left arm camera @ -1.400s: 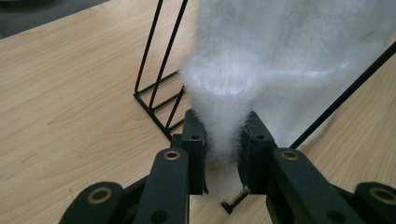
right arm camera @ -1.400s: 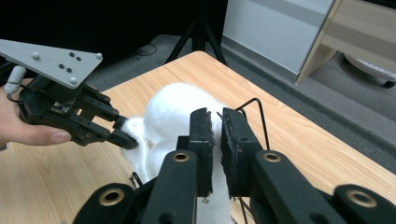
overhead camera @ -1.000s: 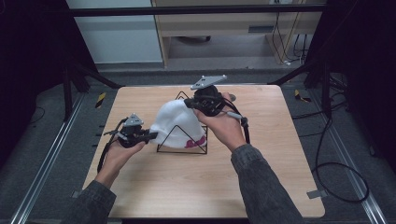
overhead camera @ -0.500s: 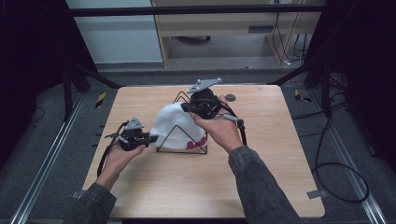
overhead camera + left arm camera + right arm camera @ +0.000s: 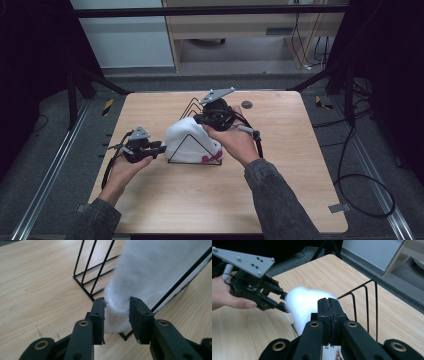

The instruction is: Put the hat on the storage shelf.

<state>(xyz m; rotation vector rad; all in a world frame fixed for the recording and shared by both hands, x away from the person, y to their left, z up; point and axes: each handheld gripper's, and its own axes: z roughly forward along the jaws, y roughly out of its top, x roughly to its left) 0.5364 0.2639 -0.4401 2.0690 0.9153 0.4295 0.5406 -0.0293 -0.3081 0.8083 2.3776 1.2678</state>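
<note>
Left gripper [image 5: 159, 148] sat near-left on the table [image 5: 300, 175], its jaws just opening, a fold of the white fleece hat [image 5: 187, 140] between the pads but loose. The hat was draped over the black wire rack [image 5: 192, 150] mid-table. Farther back, the right gripper [image 5: 200, 118] was closed, pinching the hat's top edge.

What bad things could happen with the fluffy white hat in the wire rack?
1. The left gripper's jaws have just been opening around the edge of the white hat, so that side might slump down onto the table.
2. The hat hangs over a thin wire of the black rack, and could catch on it if tugged.
3. The right gripper is shut beside the hat; pulling hard there might tip the light rack.
</note>
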